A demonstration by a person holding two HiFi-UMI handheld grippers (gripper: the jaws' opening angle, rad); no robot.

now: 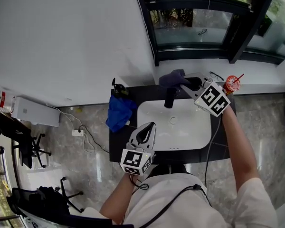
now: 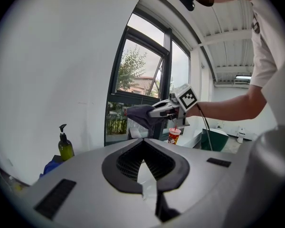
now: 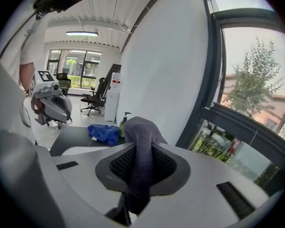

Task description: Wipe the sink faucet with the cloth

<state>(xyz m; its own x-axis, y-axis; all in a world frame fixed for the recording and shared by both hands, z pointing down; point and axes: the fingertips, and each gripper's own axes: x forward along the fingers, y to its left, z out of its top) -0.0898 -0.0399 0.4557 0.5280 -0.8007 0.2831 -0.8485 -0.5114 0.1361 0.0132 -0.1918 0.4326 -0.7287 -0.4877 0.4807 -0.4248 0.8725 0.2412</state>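
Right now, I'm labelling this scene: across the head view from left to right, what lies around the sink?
White rectangular box on the floor → white power strip → crumpled blue cloth → black sink faucet → red drink cup with straw.

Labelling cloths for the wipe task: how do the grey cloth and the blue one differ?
The grey cloth is clamped in the right gripper, up at the faucet; the blue cloth lies loose on the counter left of the sink. Grey is dull and dark, blue bright. Both are crumpled.
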